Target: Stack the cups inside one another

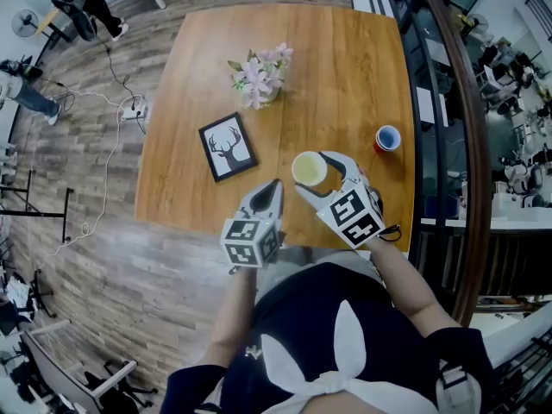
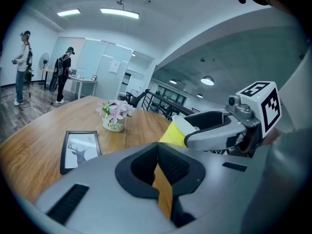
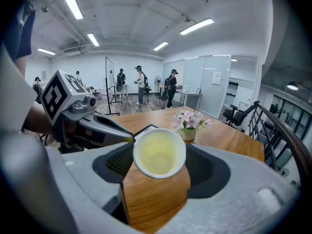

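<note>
Right gripper [image 1: 316, 176] fingers clamped on yellow cup [image 1: 309, 168], cup held tilted over near edge of counter [image 1: 345, 76]. Left gripper [image 1: 275, 185] just left of it, fingers closed, nothing between. Red cup [image 1: 388, 138] stands farther right on counter.
</note>
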### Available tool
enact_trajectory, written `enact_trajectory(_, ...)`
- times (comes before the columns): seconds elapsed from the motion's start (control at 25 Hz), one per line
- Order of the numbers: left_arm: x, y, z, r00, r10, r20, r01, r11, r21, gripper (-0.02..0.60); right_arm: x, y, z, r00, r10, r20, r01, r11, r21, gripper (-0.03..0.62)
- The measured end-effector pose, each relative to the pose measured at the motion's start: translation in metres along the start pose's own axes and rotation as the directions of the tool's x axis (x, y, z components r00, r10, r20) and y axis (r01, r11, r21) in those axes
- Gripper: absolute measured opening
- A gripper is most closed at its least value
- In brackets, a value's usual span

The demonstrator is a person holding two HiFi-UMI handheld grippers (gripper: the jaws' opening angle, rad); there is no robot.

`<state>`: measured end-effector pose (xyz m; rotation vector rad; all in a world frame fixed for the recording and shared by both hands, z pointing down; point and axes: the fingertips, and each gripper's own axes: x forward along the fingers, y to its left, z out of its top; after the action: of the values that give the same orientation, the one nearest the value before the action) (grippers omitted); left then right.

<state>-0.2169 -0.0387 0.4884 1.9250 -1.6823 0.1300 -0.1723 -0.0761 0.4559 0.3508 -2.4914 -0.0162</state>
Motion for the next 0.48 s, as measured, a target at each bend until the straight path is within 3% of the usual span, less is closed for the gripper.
enact_trajectory(0.48,0.036,-0.045,-0.001,0.995,-0.091,-0.051,0.093,0.995,0.047,0.018,-0.038,-0.055,-0.029,0.993,-0.12,-0.007,0.121,0.991,0.064,0.331)
